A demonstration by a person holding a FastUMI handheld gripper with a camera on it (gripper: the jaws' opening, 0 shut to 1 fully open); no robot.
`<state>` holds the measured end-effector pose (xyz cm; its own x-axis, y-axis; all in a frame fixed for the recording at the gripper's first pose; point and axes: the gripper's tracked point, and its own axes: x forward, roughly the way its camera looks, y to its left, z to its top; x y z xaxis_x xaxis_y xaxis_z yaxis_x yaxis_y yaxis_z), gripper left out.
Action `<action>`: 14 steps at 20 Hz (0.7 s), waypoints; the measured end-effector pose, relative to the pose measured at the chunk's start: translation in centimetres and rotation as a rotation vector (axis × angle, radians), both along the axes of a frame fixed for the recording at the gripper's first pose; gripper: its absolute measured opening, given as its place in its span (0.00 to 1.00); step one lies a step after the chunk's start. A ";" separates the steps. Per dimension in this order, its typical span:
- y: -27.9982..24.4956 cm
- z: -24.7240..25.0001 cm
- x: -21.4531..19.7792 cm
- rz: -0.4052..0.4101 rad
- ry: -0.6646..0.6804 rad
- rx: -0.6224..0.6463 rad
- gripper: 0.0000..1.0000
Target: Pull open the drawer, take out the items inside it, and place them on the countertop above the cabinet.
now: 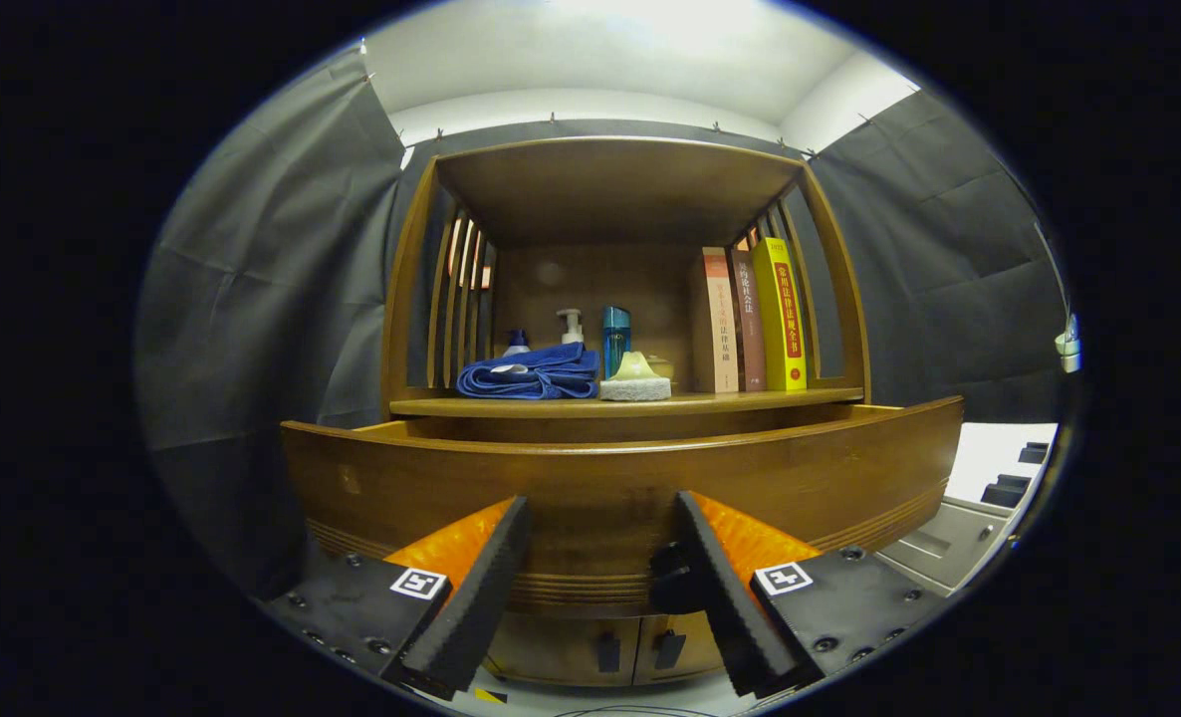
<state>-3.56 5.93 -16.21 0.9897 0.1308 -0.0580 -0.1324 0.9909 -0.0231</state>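
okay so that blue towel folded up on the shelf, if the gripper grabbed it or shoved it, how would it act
The blue towel lies in soft, rounded folds on the countertop, so it would probably sag and unfold if lifted by one edge. Pushed, it would likely bunch rather than slide, perhaps nudging the sponge beside it. The gripper is open, down at the drawer front.

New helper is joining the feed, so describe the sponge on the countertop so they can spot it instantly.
Start at the wooden cabinet, whose drawer front fills the space beyond the open gripper. On the countertop above, right of the folded blue towel and left of the upright books, sits the sponge. It alone is pale: a yellow-green hump on a white base.
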 end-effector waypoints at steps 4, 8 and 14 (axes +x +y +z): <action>0.1 0.3 1.7 -0.006 0.003 -0.015 0.97; 0.1 0.1 3.6 -0.011 0.032 -0.008 0.97; 0.4 -0.6 7.3 -0.020 0.070 0.003 0.98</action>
